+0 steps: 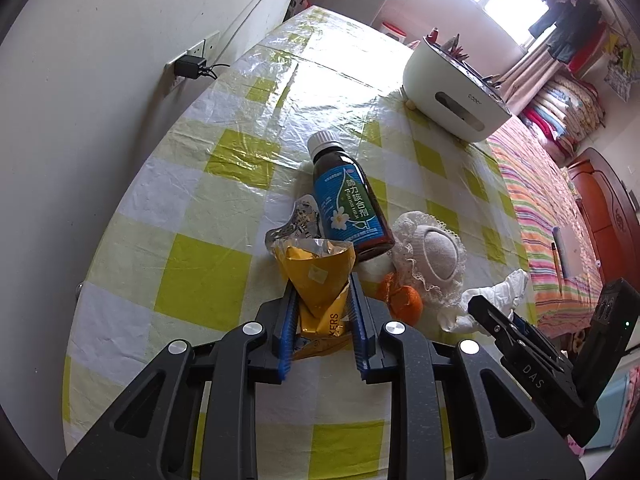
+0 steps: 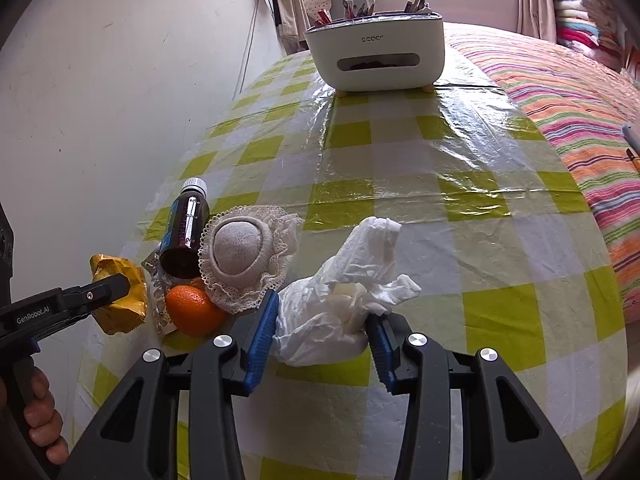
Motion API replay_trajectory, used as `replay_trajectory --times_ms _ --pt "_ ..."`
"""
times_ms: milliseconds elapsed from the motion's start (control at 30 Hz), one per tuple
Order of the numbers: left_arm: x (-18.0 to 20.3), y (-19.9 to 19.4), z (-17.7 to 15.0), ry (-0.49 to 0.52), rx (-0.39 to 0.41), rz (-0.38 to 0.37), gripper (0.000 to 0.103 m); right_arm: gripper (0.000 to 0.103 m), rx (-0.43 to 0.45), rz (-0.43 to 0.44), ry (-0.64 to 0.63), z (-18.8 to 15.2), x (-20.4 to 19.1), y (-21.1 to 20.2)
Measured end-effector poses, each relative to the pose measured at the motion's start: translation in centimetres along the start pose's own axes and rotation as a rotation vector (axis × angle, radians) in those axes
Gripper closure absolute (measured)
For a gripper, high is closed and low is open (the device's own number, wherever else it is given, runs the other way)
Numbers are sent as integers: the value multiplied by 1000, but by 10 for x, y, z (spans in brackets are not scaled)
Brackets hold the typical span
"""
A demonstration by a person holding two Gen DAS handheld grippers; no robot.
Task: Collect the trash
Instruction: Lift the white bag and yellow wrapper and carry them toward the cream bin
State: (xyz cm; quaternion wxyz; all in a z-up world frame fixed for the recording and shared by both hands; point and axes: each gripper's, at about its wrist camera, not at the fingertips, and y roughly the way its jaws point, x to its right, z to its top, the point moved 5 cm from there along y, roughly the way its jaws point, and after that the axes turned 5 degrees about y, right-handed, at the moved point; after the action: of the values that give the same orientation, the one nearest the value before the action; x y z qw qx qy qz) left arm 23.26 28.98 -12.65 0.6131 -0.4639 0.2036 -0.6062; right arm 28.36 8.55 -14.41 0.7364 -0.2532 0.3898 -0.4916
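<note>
Your left gripper (image 1: pixel 322 300) has its 2 blue-padded jaws pressed against the sides of a yellow wrapper (image 1: pixel 318 280), pinching it into a cone that stands up between them. Your right gripper (image 2: pixel 324 320) has its jaws set fairly wide on either side of a crumpled white tissue (image 2: pixel 344 292); the tissue touches the left pad, but you cannot tell whether the right one grips it.

Just beyond the yellow wrapper, a silver foil packet (image 1: pixel 296 220) lies flat, and a brown medicine bottle (image 1: pixel 346 200) with a blue label and grey cap lies on its side. To the right of the bottle sits a grey ball wrapped in white lace (image 1: pixel 432 256), with an orange (image 1: pixel 402 300) touching its near edge. All rest on a table (image 1: pixel 224 152) covered in green-and-white checks under clear plastic. Far across it stands a white tissue box (image 2: pixel 376 56) holding pencils on top.
</note>
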Motion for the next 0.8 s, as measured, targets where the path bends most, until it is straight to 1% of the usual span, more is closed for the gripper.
replay_trajectory --times_ms 200,400,500,800 --pt "34 -7 1 72 28 4 81 64 39 -9 23 5 15 -13" --pt "69 -10 0 122 41 -26 81 65 72 -8 44 7 32 -27" --pt "87 -11 -3 148 45 -40 81 66 90 -21 44 8 41 -34" --pt "142 -8 -14 224 33 -87 81 66 141 -25 120 12 80 -61"
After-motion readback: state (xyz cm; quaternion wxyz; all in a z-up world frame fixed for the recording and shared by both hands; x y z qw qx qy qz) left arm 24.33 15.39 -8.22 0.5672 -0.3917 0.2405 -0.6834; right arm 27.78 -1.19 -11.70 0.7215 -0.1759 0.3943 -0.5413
